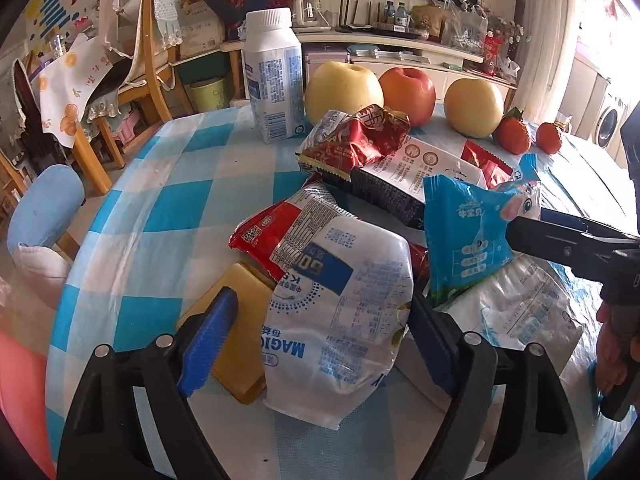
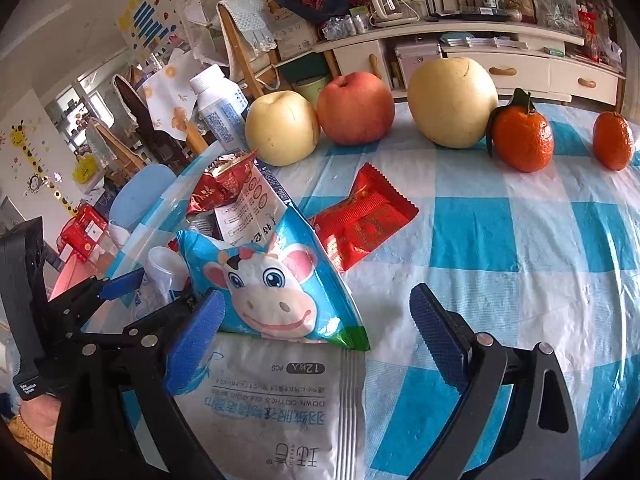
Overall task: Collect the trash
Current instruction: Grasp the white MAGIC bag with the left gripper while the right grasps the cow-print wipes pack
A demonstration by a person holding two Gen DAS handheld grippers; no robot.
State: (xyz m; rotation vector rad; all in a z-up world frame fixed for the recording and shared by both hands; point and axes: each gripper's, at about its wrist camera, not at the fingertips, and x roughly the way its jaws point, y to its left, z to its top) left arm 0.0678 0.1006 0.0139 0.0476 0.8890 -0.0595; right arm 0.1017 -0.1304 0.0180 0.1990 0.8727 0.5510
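Note:
A heap of empty wrappers lies on the blue-and-white checked table point(image 1: 168, 184). In the left wrist view my left gripper point(image 1: 320, 332) is open, its jaws on either side of a white "MAGIC" wrapper point(image 1: 340, 320); whether the pads touch it I cannot tell. Beyond lie a red-and-white packet point(image 1: 280, 228), a red foil wrapper point(image 1: 360, 140) and a blue cow packet point(image 1: 464, 232). In the right wrist view my right gripper point(image 2: 316, 332) is open above a white wipes pouch point(image 2: 272, 412), just behind the blue cow packet point(image 2: 268, 284). A red wrapper point(image 2: 360, 220) lies farther back.
Two yellow pears point(image 2: 452, 100), a red apple point(image 2: 356, 108), two tangerines point(image 2: 522, 136) and a white bottle point(image 1: 274, 76) stand along the table's far edge. A yellow block point(image 1: 240, 336) lies under the left finger. Chairs point(image 1: 152, 52) and a pink bin point(image 1: 20, 392) are at the left.

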